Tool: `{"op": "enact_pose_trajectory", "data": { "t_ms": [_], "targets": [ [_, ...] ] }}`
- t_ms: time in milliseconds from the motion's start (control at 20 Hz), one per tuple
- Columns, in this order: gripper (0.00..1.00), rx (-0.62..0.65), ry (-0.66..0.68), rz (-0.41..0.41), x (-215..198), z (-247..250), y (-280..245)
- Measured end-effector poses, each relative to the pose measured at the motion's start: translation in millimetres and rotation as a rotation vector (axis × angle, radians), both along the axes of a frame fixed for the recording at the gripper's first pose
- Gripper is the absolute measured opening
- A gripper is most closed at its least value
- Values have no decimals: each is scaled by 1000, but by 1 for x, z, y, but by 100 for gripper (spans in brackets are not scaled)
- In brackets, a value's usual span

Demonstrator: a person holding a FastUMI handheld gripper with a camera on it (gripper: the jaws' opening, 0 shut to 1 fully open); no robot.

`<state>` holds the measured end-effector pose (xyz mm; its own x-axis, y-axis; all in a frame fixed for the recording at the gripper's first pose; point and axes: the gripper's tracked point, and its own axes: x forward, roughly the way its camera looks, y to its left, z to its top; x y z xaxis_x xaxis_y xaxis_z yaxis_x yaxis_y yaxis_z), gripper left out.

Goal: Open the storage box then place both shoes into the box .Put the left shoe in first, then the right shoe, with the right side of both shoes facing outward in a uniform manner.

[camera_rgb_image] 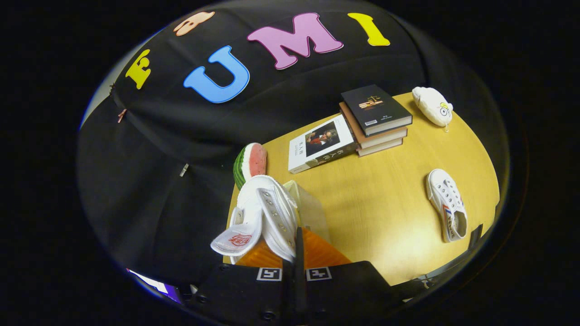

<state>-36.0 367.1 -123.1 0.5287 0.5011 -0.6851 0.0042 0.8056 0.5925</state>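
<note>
My gripper (299, 236) is shut on a white canvas shoe (265, 208), pinching the edge of its upper. The shoe hangs tilted, with its tongue (236, 240) flopped out toward me. Right below it stands the storage box (319, 256), with an orange body and a clear panel (310, 206) raised beyond my fingers. Whether the shoe touches the box I cannot tell. The second white shoe (447, 203), with a red and blue stripe on its side, lies on the wooden table (385, 203) well off to the right, opening toward me.
Beyond the box, a watermelon-slice toy (250, 163) sits at the table's far edge. Next to it lies a white book (319, 145), then a stack of three books (376, 117). A white plush toy (432, 105) rests at the far right corner.
</note>
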Motion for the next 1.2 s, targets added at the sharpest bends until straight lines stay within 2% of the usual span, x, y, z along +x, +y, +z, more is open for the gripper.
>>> {"op": "enact_pose_trajectory", "data": {
  "t_ms": [400, 700, 1100, 1200],
  "targets": [
    [5, -85, 202, -54, -7, -49, 74],
    [5, -131, 243, -56, -7, -80, 112],
    [5, -108, 303, -84, -14, -108, 134],
    [7, -48, 314, -65, -16, -108, 147]
  ]
}}
